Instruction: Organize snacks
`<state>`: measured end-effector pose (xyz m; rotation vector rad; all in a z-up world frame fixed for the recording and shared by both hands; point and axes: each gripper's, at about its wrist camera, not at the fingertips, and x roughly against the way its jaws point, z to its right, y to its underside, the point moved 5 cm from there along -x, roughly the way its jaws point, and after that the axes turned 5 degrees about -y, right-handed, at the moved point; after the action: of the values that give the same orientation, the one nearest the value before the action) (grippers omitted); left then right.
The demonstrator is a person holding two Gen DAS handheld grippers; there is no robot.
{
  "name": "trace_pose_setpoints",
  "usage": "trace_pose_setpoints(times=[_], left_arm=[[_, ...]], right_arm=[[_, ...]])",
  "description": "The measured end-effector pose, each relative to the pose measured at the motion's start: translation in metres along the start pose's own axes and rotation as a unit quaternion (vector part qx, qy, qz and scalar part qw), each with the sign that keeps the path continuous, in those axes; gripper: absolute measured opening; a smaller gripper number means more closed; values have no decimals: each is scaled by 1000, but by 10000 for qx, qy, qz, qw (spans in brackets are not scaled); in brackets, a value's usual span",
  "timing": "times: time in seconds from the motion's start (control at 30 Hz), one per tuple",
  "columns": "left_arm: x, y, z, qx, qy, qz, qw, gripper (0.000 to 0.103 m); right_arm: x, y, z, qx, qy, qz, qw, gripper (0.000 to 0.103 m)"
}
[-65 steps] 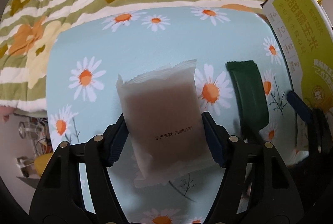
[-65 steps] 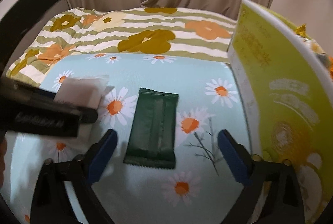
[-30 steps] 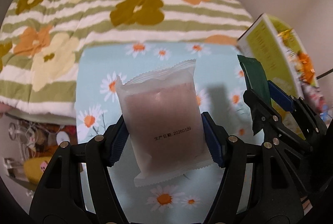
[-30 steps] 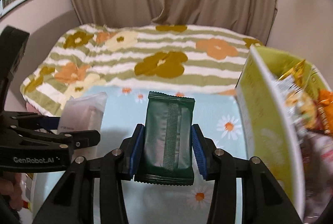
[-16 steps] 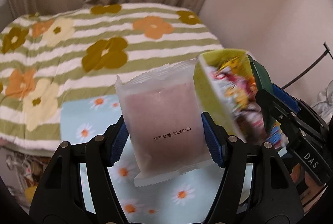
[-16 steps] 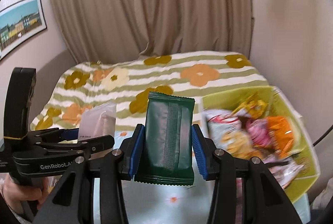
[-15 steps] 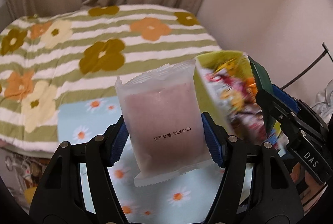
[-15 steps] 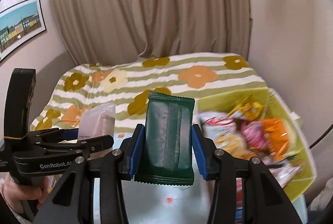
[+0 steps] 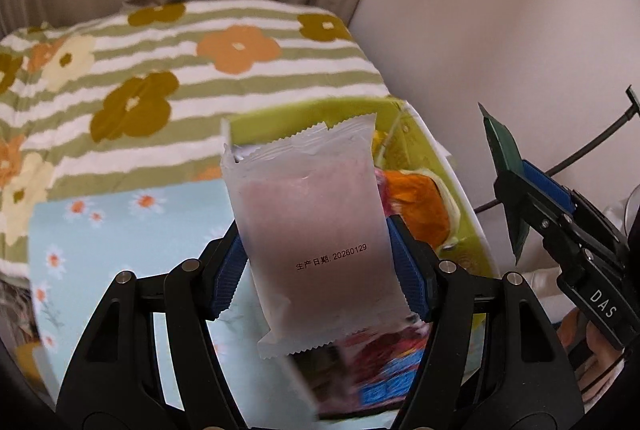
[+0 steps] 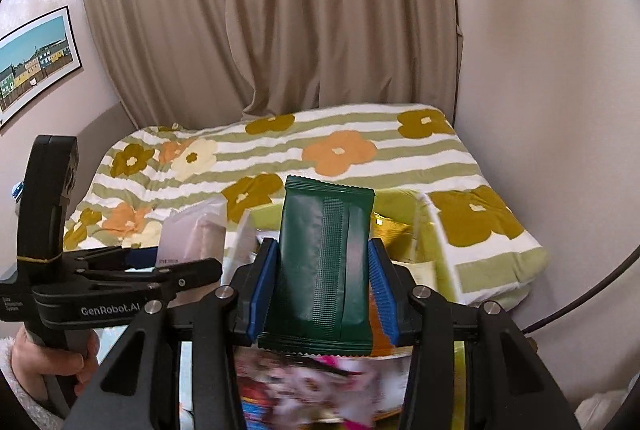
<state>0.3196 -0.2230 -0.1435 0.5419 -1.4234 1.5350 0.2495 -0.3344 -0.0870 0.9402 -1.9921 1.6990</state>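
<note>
My left gripper [image 9: 320,270] is shut on a frosted white packet with pinkish filling [image 9: 316,230], held upright in the air above the yellow-green snack box [image 9: 460,198]. My right gripper [image 10: 323,294] is shut on a dark green packet [image 10: 324,266], held upright over the same box [image 10: 436,250], which holds several colourful snack bags. In the left wrist view the right gripper [image 9: 516,186] and its green packet [image 9: 502,158] are at the right. In the right wrist view the left gripper [image 10: 176,266] with its white packet [image 10: 196,230] is at the left.
A table with a light blue daisy cloth [image 9: 120,242] lies below left. Behind it is a bed with a green-striped flower cover [image 10: 320,150], then curtains [image 10: 280,10] and a wall [image 9: 500,30]. A black cable [image 9: 592,142] runs at the right.
Both grippers have risen from the table with their packets and moved right over the snack box. The right gripper closed on the green packet after the earliest frame.
</note>
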Motion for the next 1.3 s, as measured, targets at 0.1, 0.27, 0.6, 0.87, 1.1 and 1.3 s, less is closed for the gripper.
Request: trace_pose_setpoints(times=[0.1, 0.27, 0.6, 0.87, 1.1, 1.3], left_arm=[[-13, 3, 23, 22, 20, -129, 9999, 64], [-16, -4, 49, -139, -197, -93, 9997, 91], [-5, 17, 3, 447, -519, -72, 9976, 101], [8, 35, -24, 736, -814, -28, 9940, 101], [24, 61, -44, 858, -1088, -15, 9904, 101], [73, 68, -52, 812, -1117, 503, 9891, 101]], right_arm=[[-1, 4, 19, 2, -103, -105, 9999, 41], [-5, 8, 40, -115, -275, -219, 9993, 41], [-13, 27, 41, -46, -510, -530, 9973, 41], [-31, 33, 25, 357, -720, -750, 9939, 62], [-21, 39, 31, 266, -392, -484, 9977, 103], [5, 31, 16, 154, -271, -323, 9990, 103]])
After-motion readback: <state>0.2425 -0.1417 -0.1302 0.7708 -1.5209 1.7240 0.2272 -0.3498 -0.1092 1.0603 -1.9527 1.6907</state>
